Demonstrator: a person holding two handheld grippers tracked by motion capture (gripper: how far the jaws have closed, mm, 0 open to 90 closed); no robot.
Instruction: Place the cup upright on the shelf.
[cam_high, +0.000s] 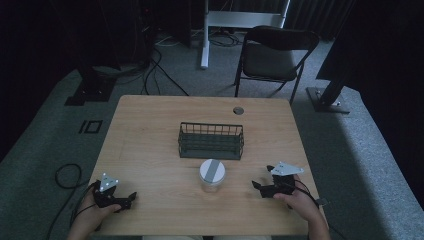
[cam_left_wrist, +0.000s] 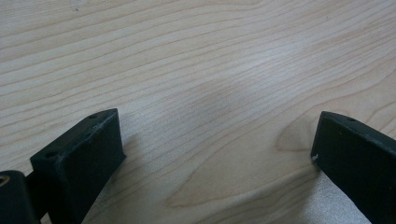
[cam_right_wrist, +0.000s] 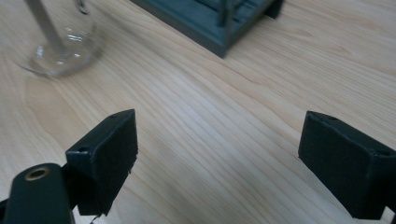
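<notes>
Near the front edge of the counter (cam_high: 150, 130), a pale wood-grain top with rounded corners, the left gripper (cam_high: 131, 197) rests toward the front-left corner, jaws spread over bare wood. The right gripper (cam_high: 256, 185) sits toward the front-right corner, jaws likewise spread and holding nothing. Between them, just ahead, stands a clear glass jar (cam_high: 212, 176) with a white round lid crossed by a grey stripe. Just behind it, mid-counter, is a dark wire basket (cam_high: 211, 141), rectangular and open-topped. A round cable hole (cam_high: 238, 110) lies near the far edge. Beyond, on grey carpet, stands a black folding chair (cam_high: 274, 56) among cables.
</notes>
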